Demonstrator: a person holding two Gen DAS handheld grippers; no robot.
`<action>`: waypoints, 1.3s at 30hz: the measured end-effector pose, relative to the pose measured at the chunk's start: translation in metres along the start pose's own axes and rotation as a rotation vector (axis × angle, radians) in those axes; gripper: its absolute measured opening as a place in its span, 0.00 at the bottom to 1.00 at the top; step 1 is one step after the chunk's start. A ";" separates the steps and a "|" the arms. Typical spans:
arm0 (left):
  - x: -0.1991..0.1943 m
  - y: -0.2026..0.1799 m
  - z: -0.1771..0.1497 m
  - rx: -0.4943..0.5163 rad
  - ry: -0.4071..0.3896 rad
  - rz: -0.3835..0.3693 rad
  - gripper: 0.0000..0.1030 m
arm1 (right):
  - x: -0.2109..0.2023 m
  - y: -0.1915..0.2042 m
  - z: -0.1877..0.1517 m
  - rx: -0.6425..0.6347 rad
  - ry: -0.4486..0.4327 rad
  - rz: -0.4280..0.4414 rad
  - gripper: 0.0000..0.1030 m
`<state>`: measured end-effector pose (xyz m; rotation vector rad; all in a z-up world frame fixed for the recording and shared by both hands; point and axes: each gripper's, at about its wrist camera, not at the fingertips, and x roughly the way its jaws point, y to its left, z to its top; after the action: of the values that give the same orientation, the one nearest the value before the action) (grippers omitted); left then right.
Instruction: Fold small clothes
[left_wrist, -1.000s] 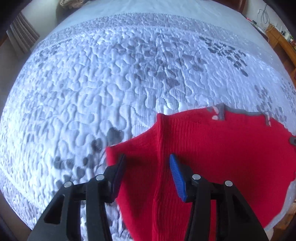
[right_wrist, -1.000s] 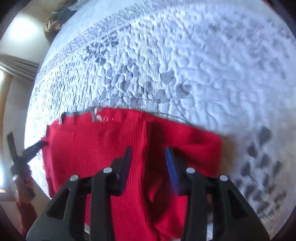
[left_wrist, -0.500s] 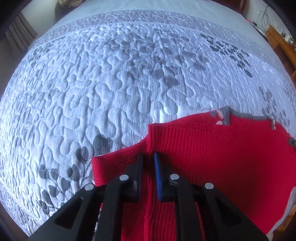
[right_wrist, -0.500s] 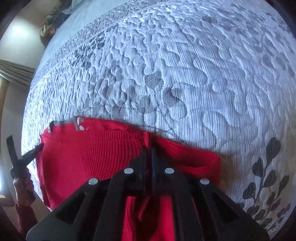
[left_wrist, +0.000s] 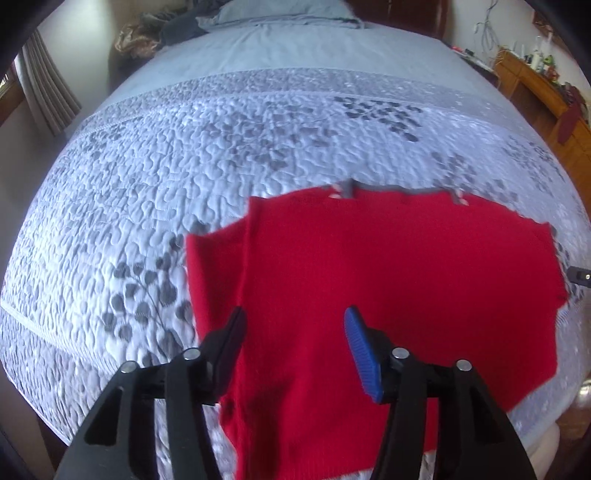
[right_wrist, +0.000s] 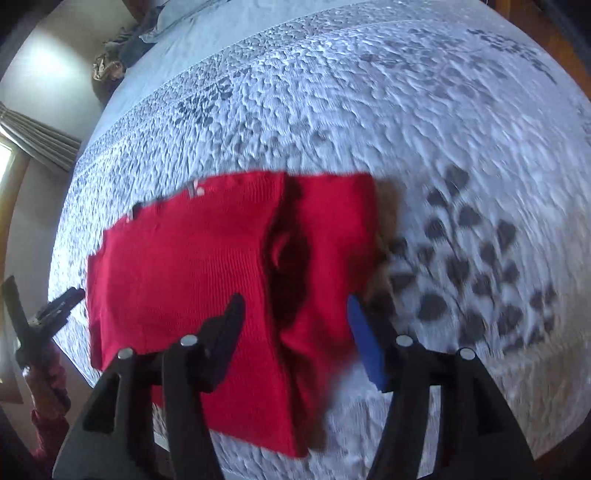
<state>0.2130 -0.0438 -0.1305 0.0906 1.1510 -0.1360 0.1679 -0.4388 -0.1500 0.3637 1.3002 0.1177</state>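
1. Left gripper (left_wrist: 293, 332): jaws opening, nothing pinched, hovering above the red sweater (left_wrist: 388, 280).
2. Right gripper (right_wrist: 295, 319): jaws opening, empty; sweater's folded sleeve directly below.
3. Sweater lies flat on the quilted bedspread (left_wrist: 184, 155), beneath both jaws.

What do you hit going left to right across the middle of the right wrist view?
Curtain → left gripper → red garment → its fold line → bare quilt with grey leaf print.
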 end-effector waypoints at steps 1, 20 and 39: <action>-0.006 -0.004 -0.006 0.002 -0.010 -0.009 0.60 | 0.000 -0.001 -0.007 0.006 0.004 0.003 0.65; -0.009 -0.016 -0.046 0.003 -0.021 -0.010 0.68 | 0.032 -0.003 -0.066 0.031 0.047 0.091 0.79; 0.062 0.006 -0.031 -0.009 0.103 -0.037 0.75 | 0.055 -0.021 -0.051 0.158 0.093 0.292 0.41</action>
<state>0.2106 -0.0373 -0.1995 0.0685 1.2565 -0.1604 0.1316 -0.4326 -0.2185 0.6893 1.3458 0.2815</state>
